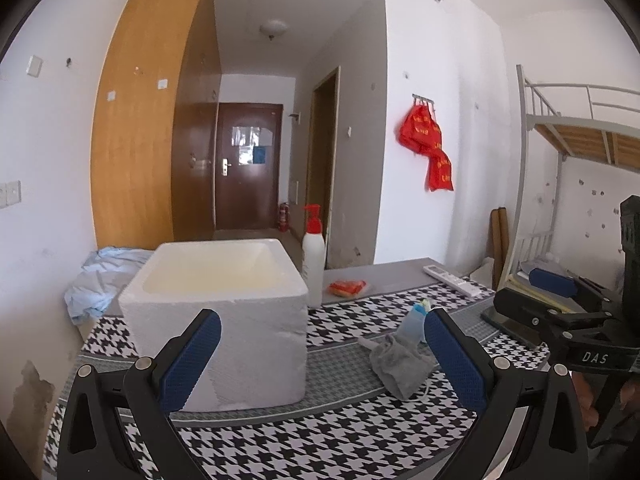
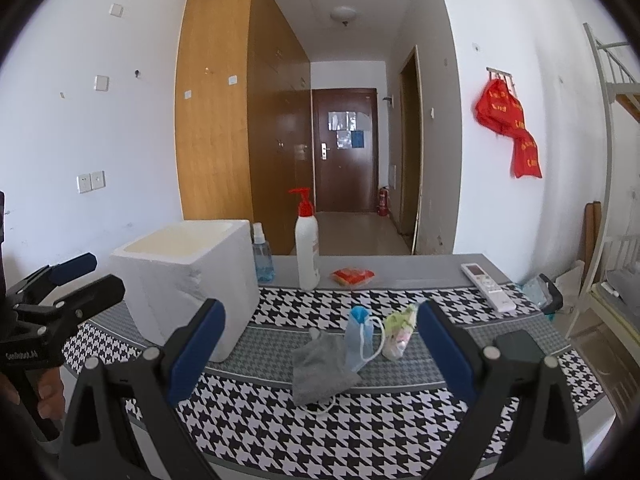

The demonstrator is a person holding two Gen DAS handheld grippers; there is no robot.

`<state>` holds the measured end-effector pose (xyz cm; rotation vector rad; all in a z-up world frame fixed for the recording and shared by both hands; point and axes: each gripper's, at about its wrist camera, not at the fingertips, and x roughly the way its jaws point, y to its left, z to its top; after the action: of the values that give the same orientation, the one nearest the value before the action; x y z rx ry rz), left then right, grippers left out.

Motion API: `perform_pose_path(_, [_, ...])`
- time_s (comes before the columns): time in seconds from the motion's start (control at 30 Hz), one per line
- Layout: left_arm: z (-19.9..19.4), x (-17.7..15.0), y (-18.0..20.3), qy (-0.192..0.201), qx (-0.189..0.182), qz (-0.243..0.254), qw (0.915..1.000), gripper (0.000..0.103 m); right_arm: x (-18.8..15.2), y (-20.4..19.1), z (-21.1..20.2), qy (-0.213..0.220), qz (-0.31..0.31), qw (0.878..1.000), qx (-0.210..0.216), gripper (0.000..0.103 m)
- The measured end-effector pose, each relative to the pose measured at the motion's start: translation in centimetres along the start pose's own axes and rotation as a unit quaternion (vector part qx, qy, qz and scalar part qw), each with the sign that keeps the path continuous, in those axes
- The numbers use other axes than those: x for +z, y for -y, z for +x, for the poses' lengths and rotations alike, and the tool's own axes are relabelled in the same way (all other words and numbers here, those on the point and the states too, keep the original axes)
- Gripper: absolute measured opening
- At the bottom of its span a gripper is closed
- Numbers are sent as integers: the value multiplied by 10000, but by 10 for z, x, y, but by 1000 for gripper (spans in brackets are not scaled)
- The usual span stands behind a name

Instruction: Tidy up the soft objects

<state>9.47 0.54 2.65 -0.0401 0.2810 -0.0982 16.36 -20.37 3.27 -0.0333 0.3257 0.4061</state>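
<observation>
Crumpled grey cloth [image 2: 320,368] beside masks [image 2: 360,340]

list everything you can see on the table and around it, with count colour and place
foam box: 1, white, open top, left side of the table
grey cloth: 1, grey, table centre, in front of the masks
blue mask: 1, light blue, propped up behind the cloth
patterned mask: 1, green and pink on white, right of the blue mask
pump bottle: 1, white with red pump, far edge of the table
spray bottle: 1, clear blue, behind the box
packet: 1, orange-red, right of the pump bottle
remote: 1, white, far right of the table
tablecloth: 1, black and white houndstooth
left gripper: open
right gripper: open
</observation>
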Motion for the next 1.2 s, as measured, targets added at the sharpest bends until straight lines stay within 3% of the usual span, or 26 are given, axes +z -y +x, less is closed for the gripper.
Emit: perform_pose_path(1.2, [66, -31, 56, -1008, -678, 213, 9924, 102, -26, 58, 15, -492, 373, 9970, -461, 98])
